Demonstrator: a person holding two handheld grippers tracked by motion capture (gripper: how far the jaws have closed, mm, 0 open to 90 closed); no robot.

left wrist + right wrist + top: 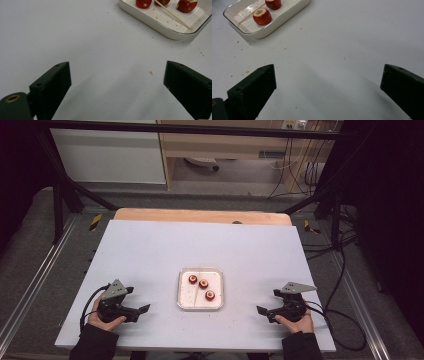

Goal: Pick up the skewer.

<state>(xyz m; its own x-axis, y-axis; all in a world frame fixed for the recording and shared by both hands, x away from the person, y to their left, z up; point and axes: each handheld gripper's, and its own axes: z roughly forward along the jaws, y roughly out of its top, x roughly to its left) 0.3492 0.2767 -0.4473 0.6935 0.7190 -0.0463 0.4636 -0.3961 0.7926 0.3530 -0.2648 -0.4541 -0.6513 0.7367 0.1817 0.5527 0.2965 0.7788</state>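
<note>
The white table [150, 250] is mostly bare. At the frame's centre the tray [183, 296] holds three red fruits [203, 283] and a thin skewer [172, 13]. The left gripper [137, 311] and the right gripper [265, 312] wait at the lower corners, jaws apart and empty; nothing seems skewered yet.

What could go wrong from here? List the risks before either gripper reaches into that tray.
The three small red cored fruits sit close together in the shallow white rectangular tray, so wide jaws may knock a neighbour. The thin wooden skewer lies loose and could roll or flick out. The light tray may slide on the smooth white table.
</note>
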